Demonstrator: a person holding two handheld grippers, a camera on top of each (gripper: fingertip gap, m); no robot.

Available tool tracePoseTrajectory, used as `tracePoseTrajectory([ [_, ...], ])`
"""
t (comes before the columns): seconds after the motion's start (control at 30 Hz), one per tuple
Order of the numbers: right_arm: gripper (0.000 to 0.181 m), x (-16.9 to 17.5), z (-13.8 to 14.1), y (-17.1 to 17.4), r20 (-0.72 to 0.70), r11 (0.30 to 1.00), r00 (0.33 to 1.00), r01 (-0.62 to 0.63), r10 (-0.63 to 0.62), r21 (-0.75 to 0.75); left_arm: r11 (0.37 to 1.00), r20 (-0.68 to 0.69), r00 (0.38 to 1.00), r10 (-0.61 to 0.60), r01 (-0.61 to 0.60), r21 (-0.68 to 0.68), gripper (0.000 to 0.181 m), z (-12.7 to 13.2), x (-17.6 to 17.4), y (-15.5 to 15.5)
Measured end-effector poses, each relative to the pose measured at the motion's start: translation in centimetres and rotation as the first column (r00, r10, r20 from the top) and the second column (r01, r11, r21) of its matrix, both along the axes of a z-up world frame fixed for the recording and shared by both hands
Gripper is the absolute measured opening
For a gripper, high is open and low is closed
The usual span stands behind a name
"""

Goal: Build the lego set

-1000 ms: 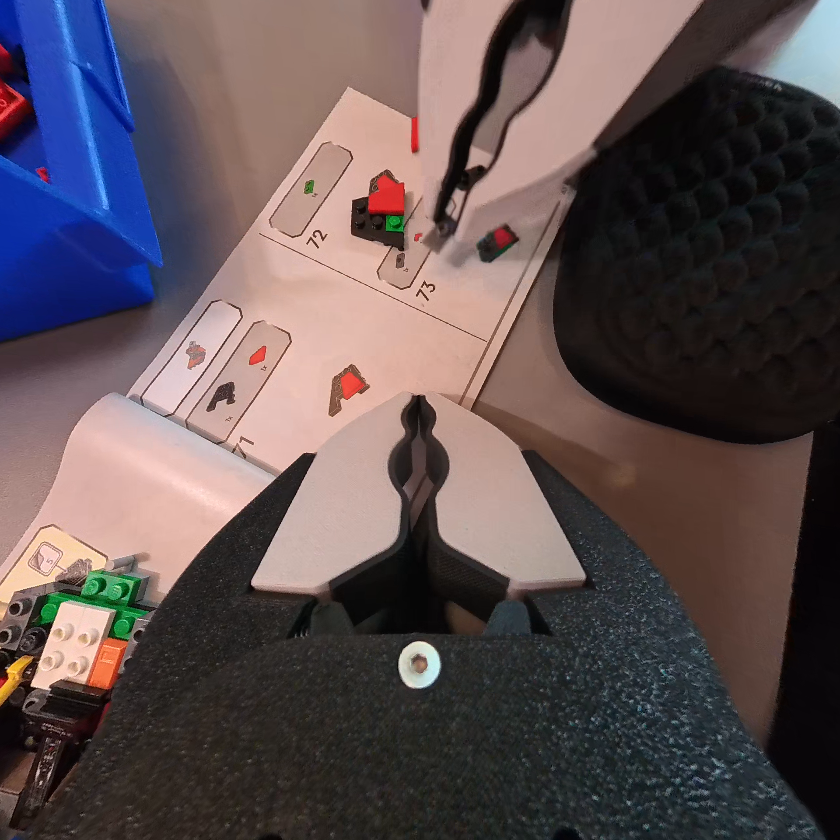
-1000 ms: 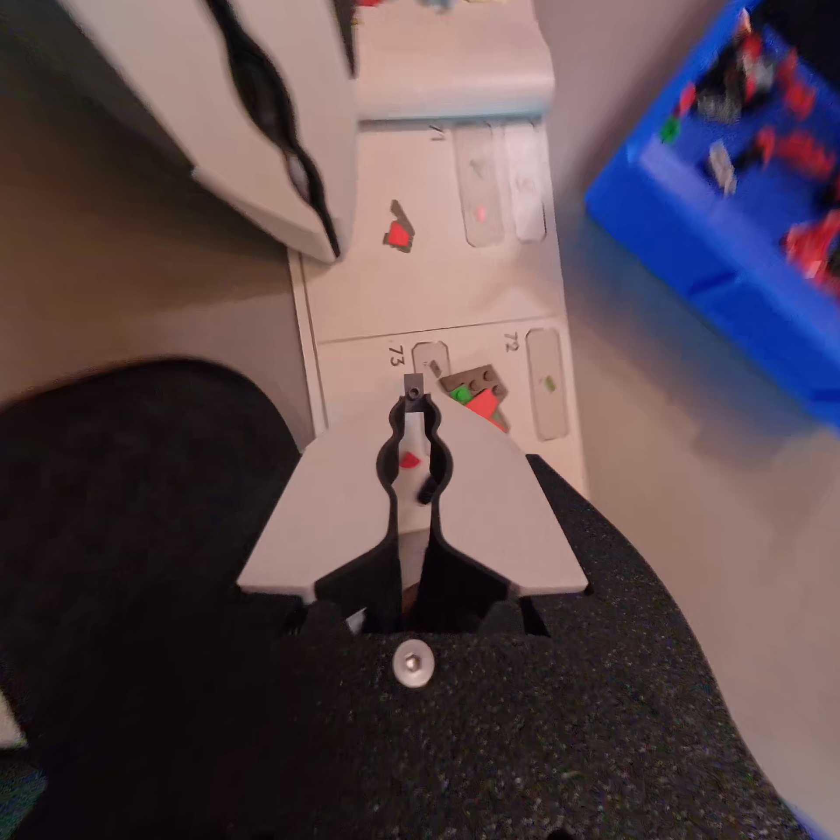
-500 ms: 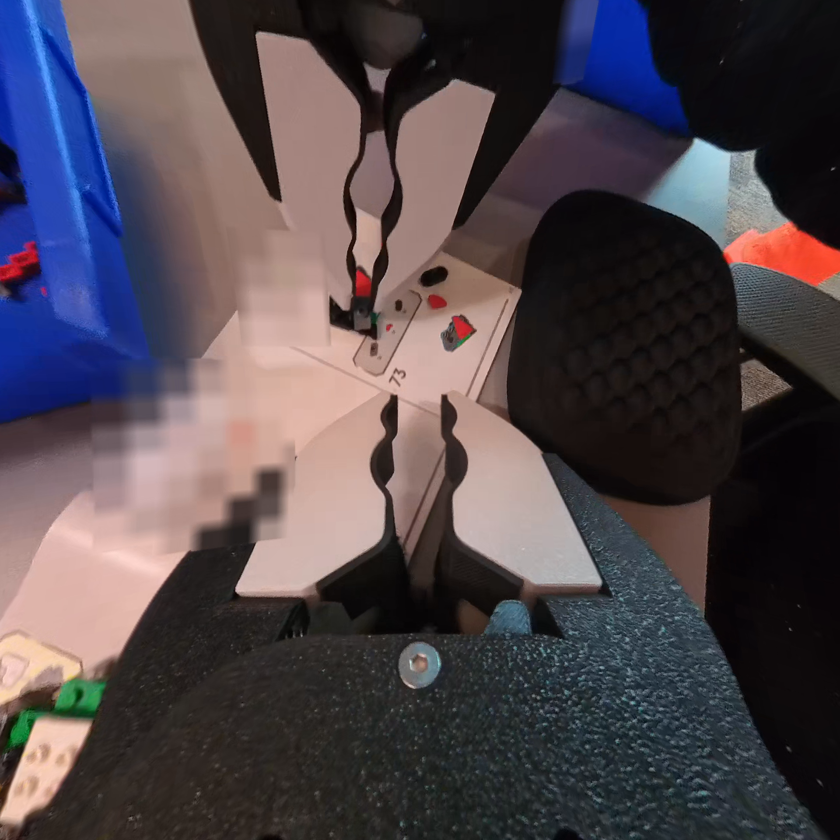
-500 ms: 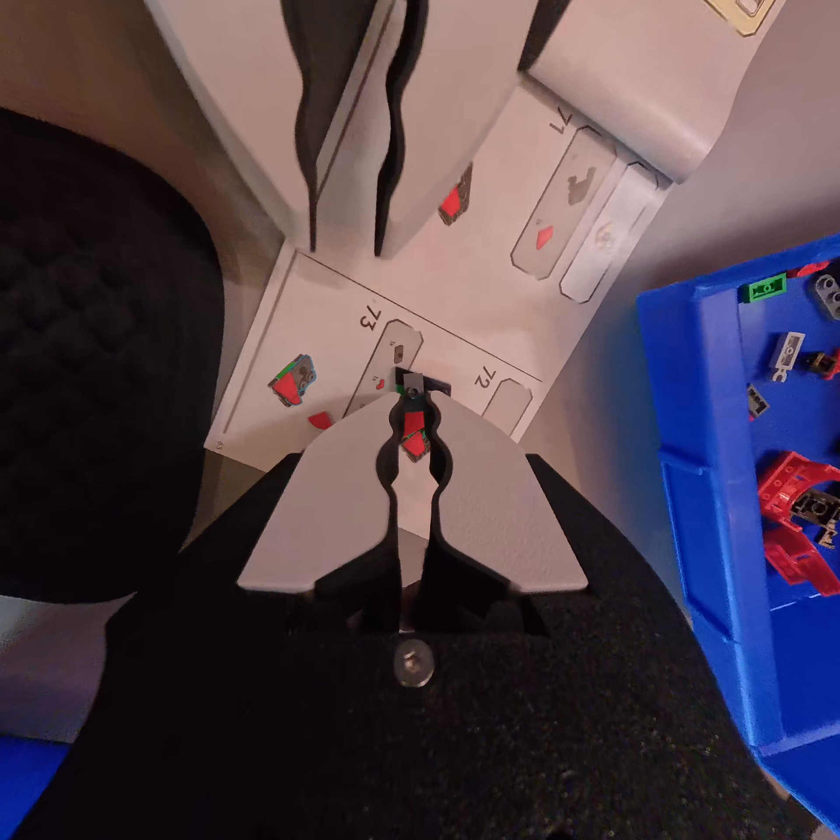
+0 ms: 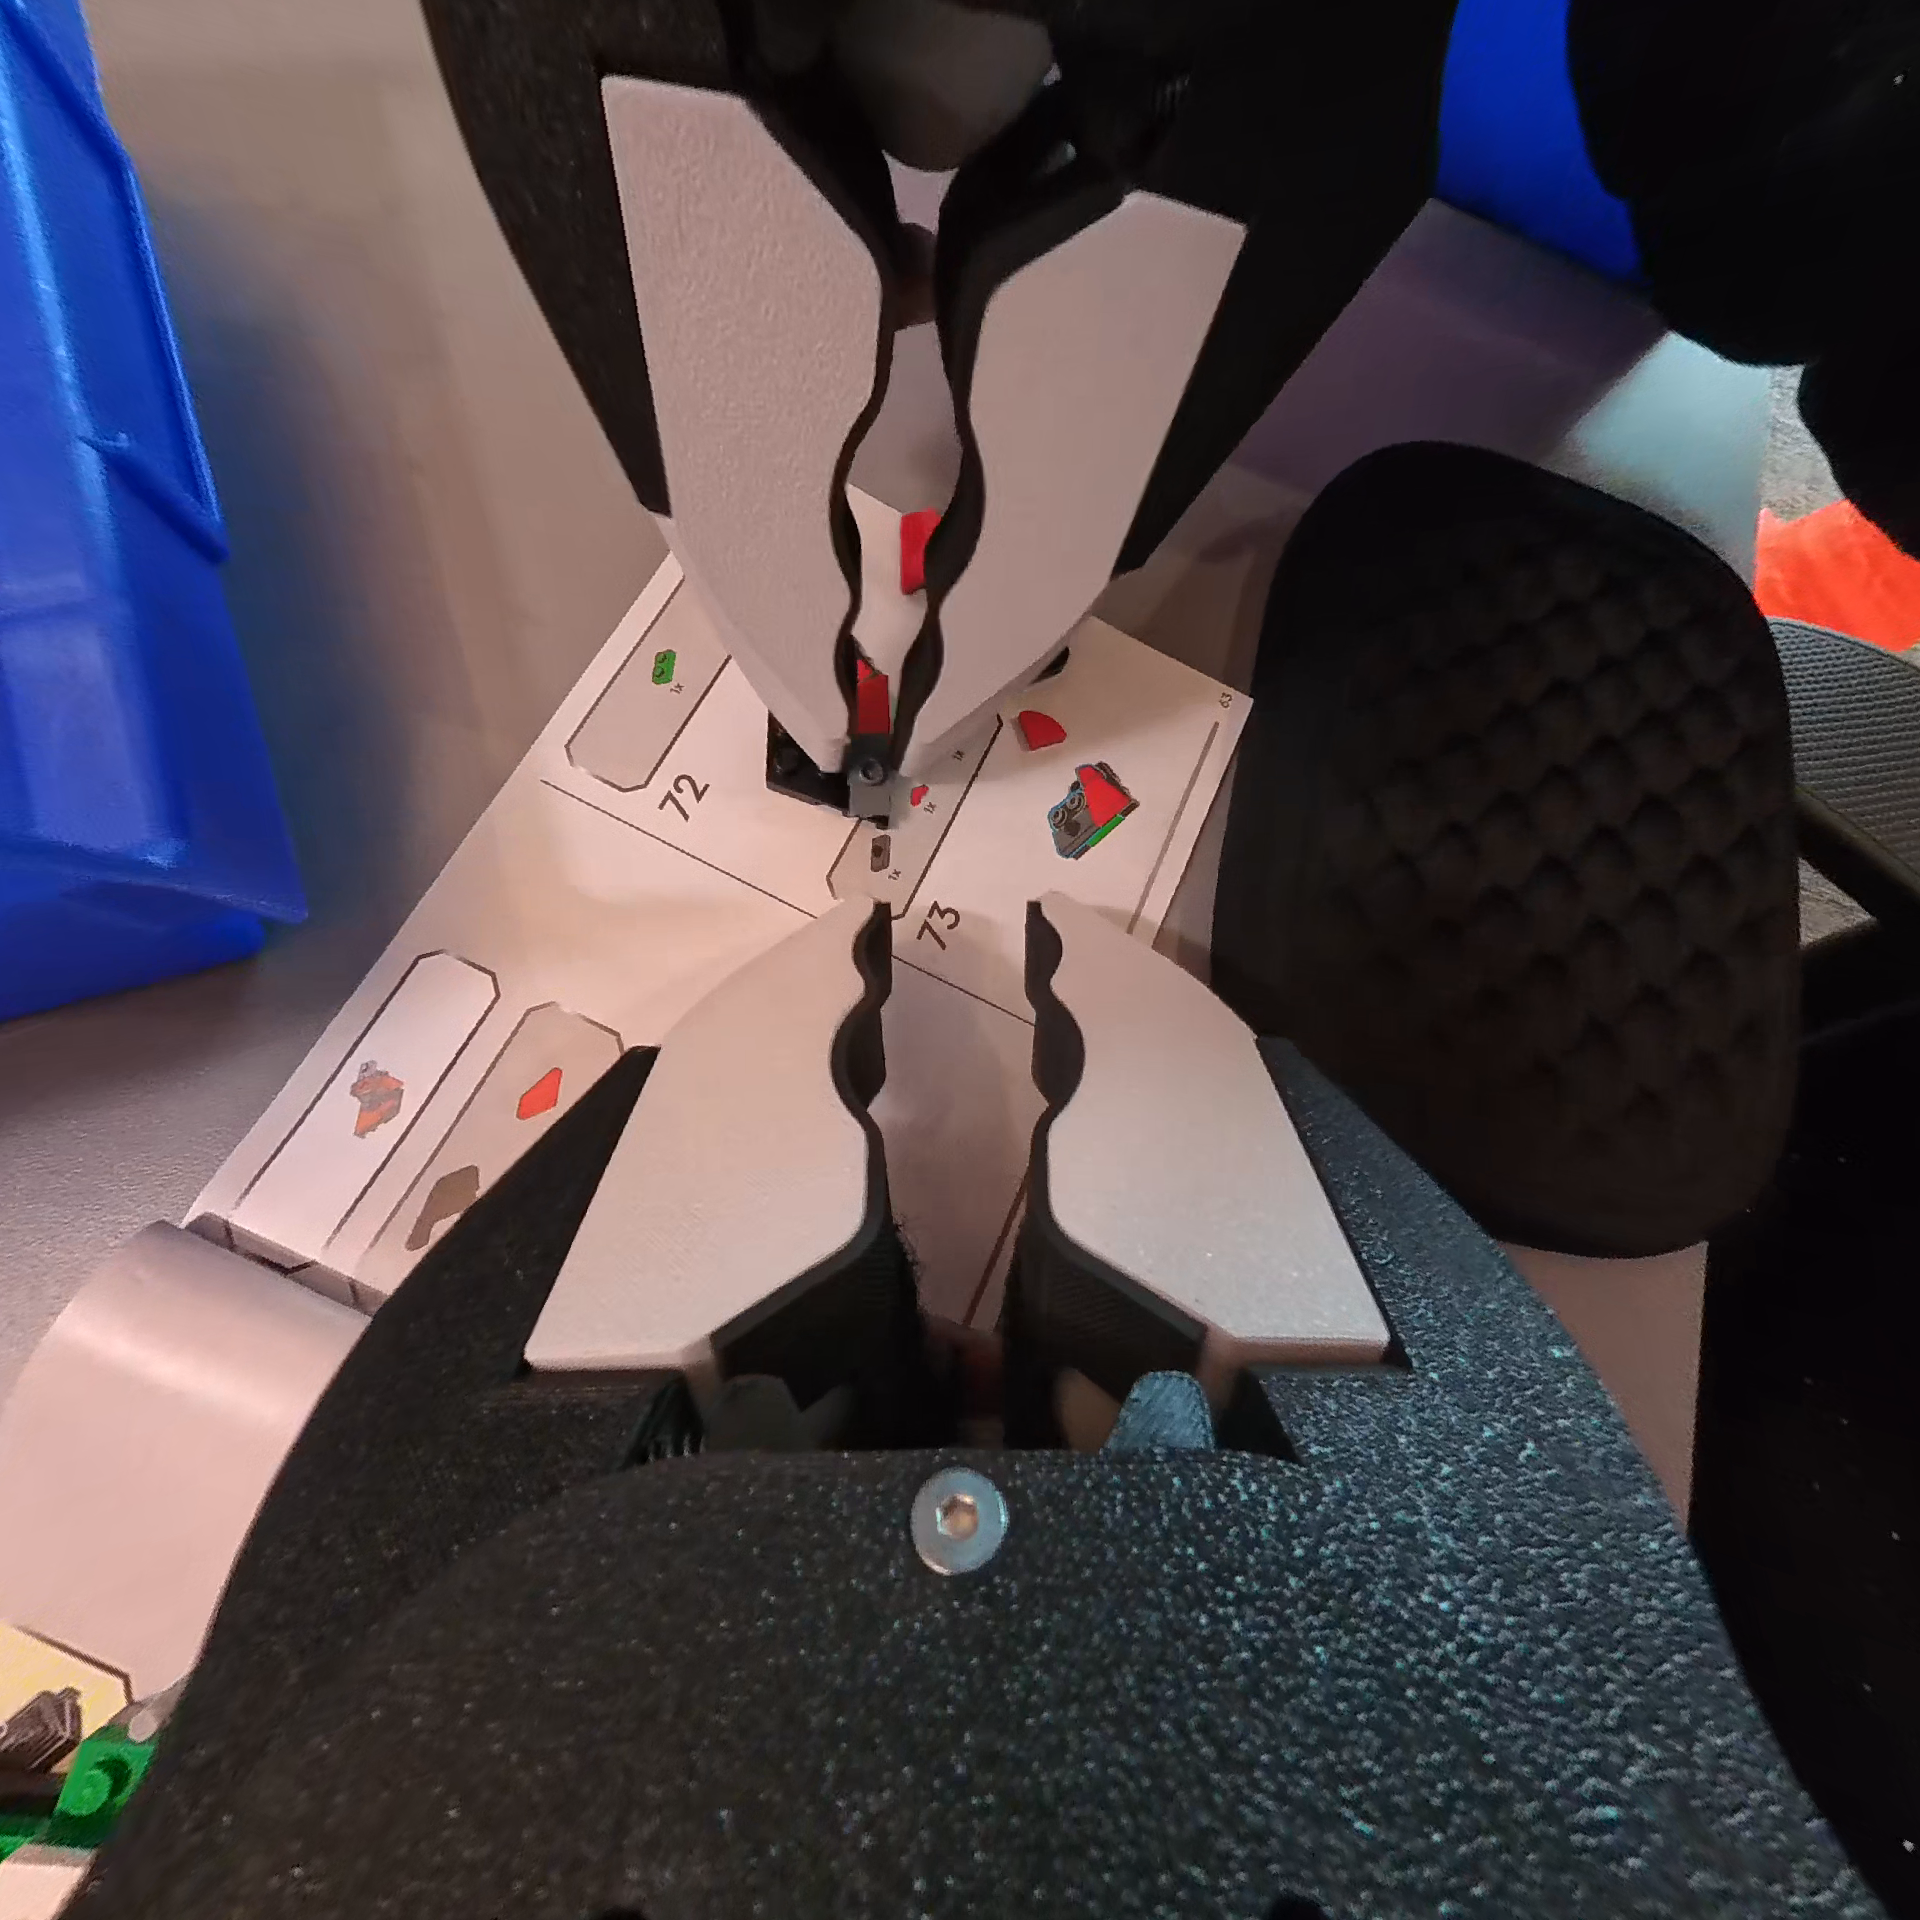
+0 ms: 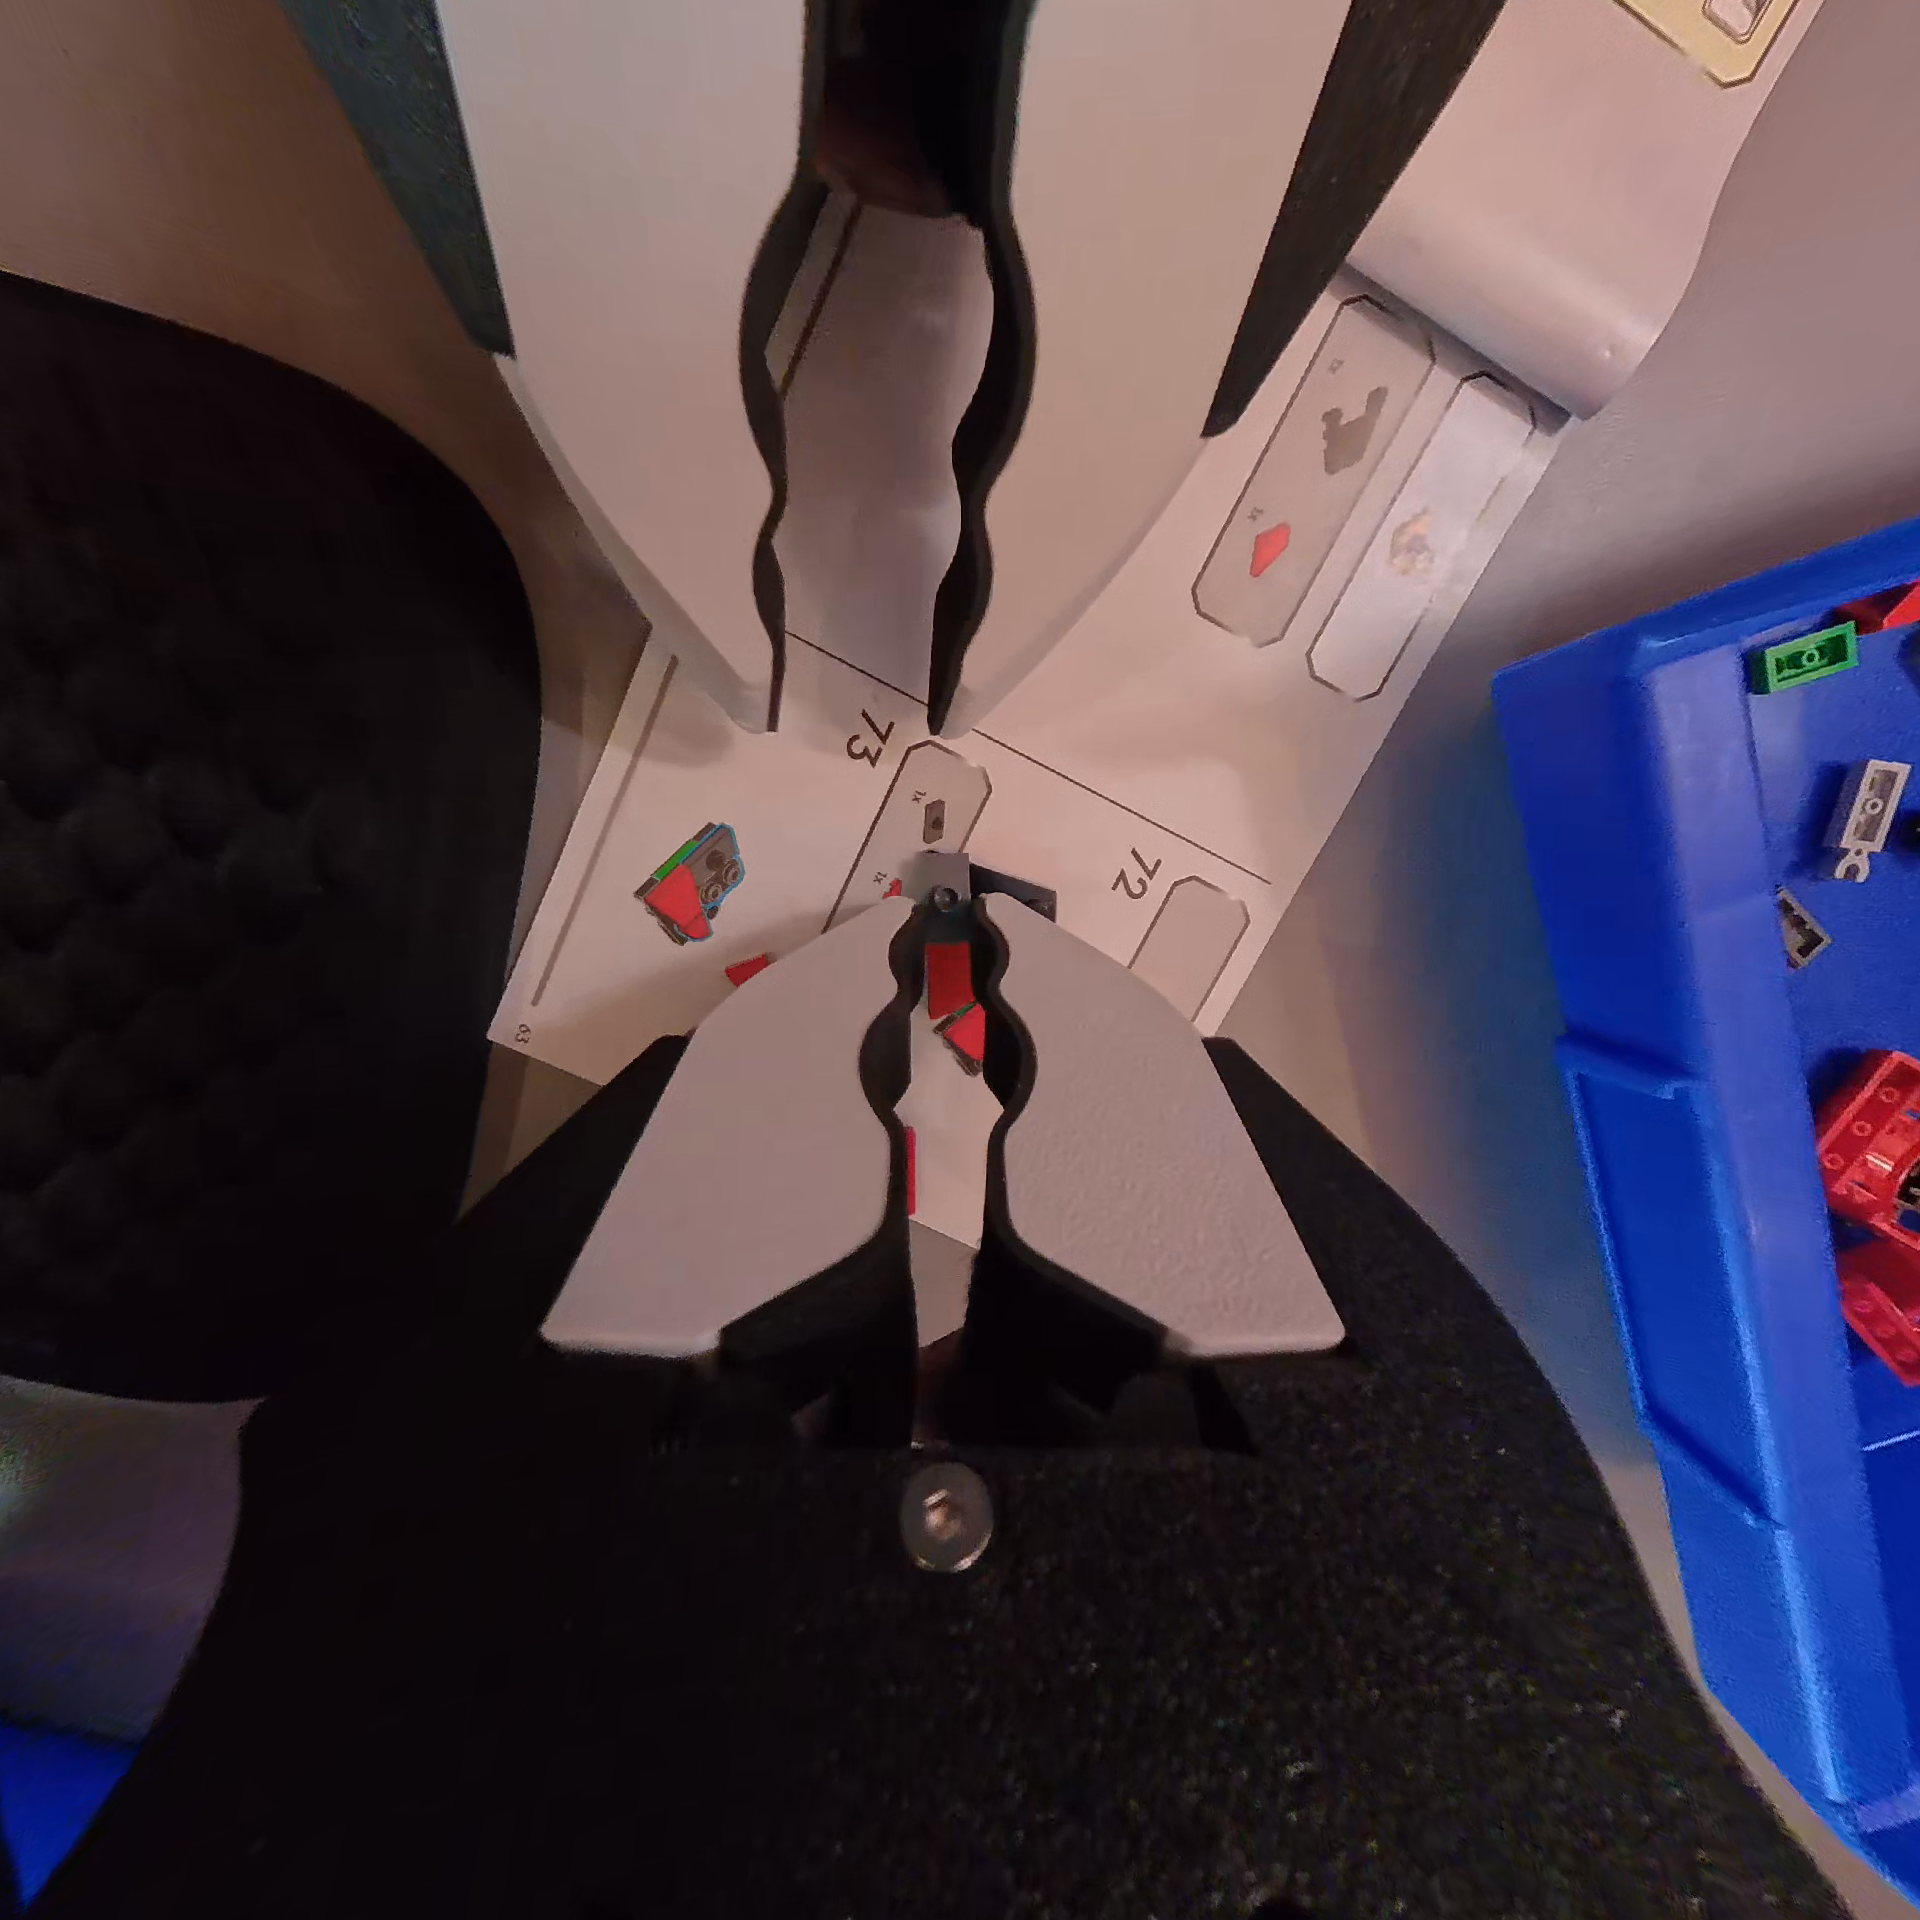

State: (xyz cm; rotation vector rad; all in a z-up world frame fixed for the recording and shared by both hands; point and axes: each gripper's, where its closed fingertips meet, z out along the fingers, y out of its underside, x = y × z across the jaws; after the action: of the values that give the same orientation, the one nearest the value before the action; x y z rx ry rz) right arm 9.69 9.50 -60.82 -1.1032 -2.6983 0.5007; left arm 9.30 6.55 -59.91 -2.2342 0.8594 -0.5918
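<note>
My right gripper (image 6: 940,902) is shut on a small grey piece (image 6: 943,878). It holds it at the edge of a black and red sub-assembly (image 6: 1023,896) that lies on the open instruction booklet (image 6: 1091,810). In the left wrist view the right gripper (image 5: 873,764) comes down from above with the grey piece (image 5: 871,792) at its tips, over the sub-assembly (image 5: 795,774). My left gripper (image 5: 956,914) is open and empty, just short of that spot, and points at it; it shows at the top of the right wrist view (image 6: 852,727). A loose red slope piece (image 5: 1039,730) lies next to it.
A blue bin (image 6: 1662,1039) with red, grey and green parts stands beside the booklet, and it also shows in the left wrist view (image 5: 104,520). A black textured pad (image 5: 1507,831) lies on the other side. A pile of loose bricks (image 5: 94,1777) sits near the left gripper's body. Less than 4 cm separates the two grippers' tips.
My left gripper has opened from shut and moved in toward the sub-assembly. My right gripper has brought the grey piece down and turned to face the left one.
</note>
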Motion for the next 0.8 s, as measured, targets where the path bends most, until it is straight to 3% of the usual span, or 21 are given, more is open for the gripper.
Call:
tracePoseTrajectory([
  [0.6, 0.013, 0.0, 0.7, 0.5, -0.053, 0.996, 0.995, 0.085, -0.087, -0.031, 1.0, 0.007, 1.0, -0.003, 0.003, -0.014, 0.02, -0.3, 0.1, 0.0],
  [0.7, 0.0, -0.4, 1.7, 0.4, -0.105, 0.985, 0.982, 0.147, -0.156, -0.091, 1.0, 0.011, 1.0, -0.004, 0.004, -0.016, 0.02, -0.3, 0.1, 0.0],
  [0.8, 0.0, -0.5, 1.6, -0.1, -0.088, 0.973, 0.977, 0.179, -0.193, -0.149, 1.0, 0.015, 1.0, -0.005, 0.005, -0.018, 0.018, -0.3, 0.2, 0.1],
])
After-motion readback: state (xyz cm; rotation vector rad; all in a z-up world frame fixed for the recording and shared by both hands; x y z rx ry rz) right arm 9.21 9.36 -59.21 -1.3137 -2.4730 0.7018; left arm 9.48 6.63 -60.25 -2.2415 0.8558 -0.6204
